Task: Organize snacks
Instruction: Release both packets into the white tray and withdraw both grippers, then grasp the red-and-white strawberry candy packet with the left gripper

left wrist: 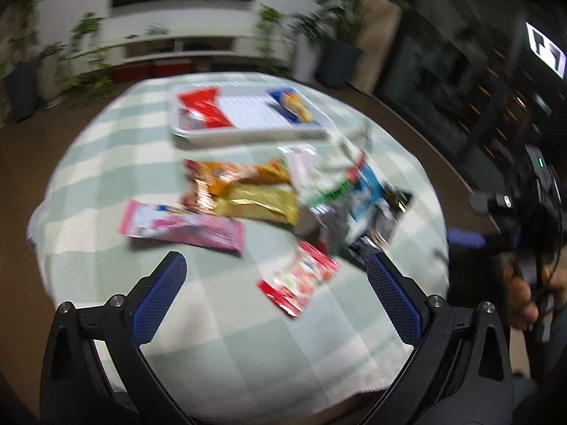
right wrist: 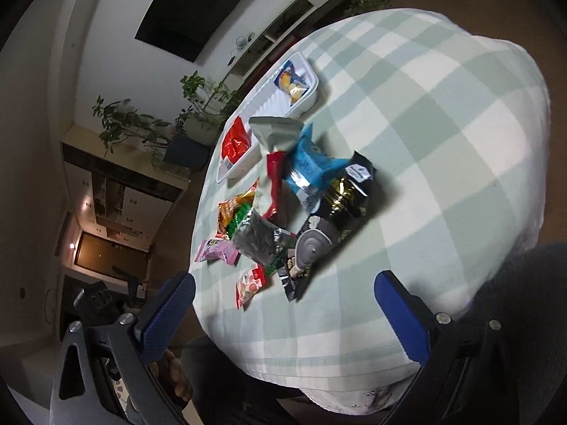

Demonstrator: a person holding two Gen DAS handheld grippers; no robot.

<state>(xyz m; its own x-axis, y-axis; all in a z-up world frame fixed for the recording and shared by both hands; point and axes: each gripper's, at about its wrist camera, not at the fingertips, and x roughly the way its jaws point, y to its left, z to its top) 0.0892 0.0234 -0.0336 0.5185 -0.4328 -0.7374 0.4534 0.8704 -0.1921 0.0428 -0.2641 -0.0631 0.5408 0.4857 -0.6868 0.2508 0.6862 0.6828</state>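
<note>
A white tray stands at the far side of the checked tablecloth, holding a red packet and a blue packet. Several loose snack packets lie in a heap before it: an orange and gold one, a pink one, a small red one and a blue one beside a black and gold bag. My left gripper hangs open above the near part of the cloth, nothing between its fingers. My right gripper is open too, empty, near the small red packet.
The round table has bare cloth to the right of the heap. Potted plants and a low white shelf stand behind the table. A hand on the other gripper's handle shows at the right edge of the left wrist view.
</note>
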